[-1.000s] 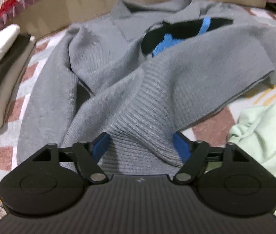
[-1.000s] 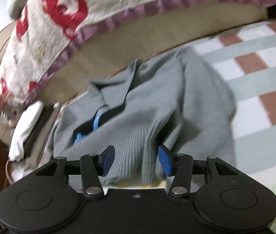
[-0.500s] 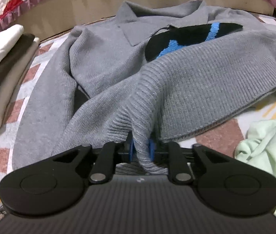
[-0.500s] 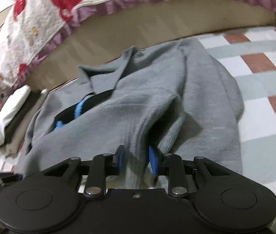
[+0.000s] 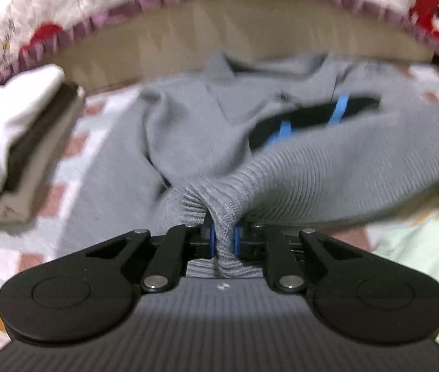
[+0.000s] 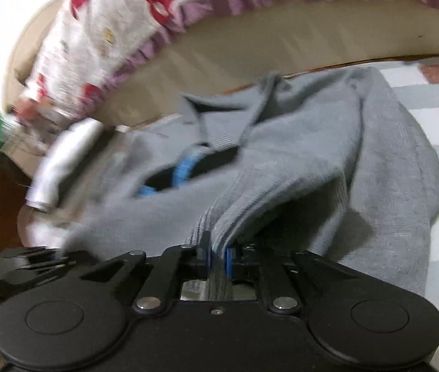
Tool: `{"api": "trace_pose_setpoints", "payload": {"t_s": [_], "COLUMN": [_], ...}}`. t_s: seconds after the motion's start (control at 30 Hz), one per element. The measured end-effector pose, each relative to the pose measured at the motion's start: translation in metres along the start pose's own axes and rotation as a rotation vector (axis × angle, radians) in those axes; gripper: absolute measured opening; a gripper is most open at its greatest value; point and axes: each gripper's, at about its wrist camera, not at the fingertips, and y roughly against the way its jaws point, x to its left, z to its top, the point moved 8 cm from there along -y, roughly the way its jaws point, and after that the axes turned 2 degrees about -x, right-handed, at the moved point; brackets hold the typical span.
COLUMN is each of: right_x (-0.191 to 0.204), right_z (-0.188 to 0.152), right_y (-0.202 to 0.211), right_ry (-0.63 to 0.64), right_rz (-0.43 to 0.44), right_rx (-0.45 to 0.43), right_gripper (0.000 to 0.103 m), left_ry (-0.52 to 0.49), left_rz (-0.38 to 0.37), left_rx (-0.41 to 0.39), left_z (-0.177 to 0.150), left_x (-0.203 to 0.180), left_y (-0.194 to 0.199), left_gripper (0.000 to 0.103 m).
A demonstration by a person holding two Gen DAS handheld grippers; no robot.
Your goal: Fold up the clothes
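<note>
Grey sweater [image 5: 188,130] hem bunches in your left gripper [image 5: 223,238], jaws just closing onto it. Your right gripper [image 6: 217,259] has just been closing too, pinching the ribbed edge.

Blur and cropped edges limit what I can read

The stack of folded clothes [image 5: 18,142] smears with motion; the pale green garment [image 5: 430,260] runs off my right edge, and the grey sweater's [image 6: 327,161] black-and-blue patch [image 6: 185,167] stays half covered by its raised hem.
</note>
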Motion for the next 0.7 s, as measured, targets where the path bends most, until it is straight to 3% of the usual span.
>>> {"api": "trace_pose_setpoints", "payload": {"t_s": [0.07,0.23,0.33,0.43,0.47,0.53,0.63,0.7], "right_x": [0.009,0.039,0.049,0.049,0.047,0.042,0.030,0.024], "right_z": [0.010,0.016,0.000,-0.043,-0.059,-0.086,-0.105,-0.091], "right_y": [0.026,0.089,0.105,0.098,0.093,0.086,0.087,0.101], "right_ry": [-0.018,-0.065,-0.122,-0.097,-0.084,-0.076,-0.055,-0.062], "right_rz": [0.045,0.163,0.239,0.223,0.211,0.190,0.143,0.129], "right_rx": [0.031,0.221,0.316,0.426,0.467,0.540,0.555,0.466], "right_gripper": [0.011,0.011,0.011,0.011,0.011,0.016,0.021,0.041], "left_ry": [-0.012,-0.088,-0.117,-0.152,-0.180,-0.224,-0.211,-0.189], "left_rz": [-0.040,-0.147,-0.184,-0.187,-0.181,-0.174,-0.207,-0.239], "left_rx": [-0.015,0.006,0.086,0.243,0.285,0.350,0.282,0.206], "left_z": [0.010,0.018,0.001,-0.034,-0.044,-0.059,-0.039,-0.015], "left_x": [0.009,0.016,0.010,-0.003,-0.007,-0.015,-0.027,-0.036], "left_y": [0.029,0.104,0.117,0.106,0.102,0.097,0.108,0.116], "left_gripper": [0.010,0.010,0.010,0.015,0.023,0.026,0.031,0.044]}}
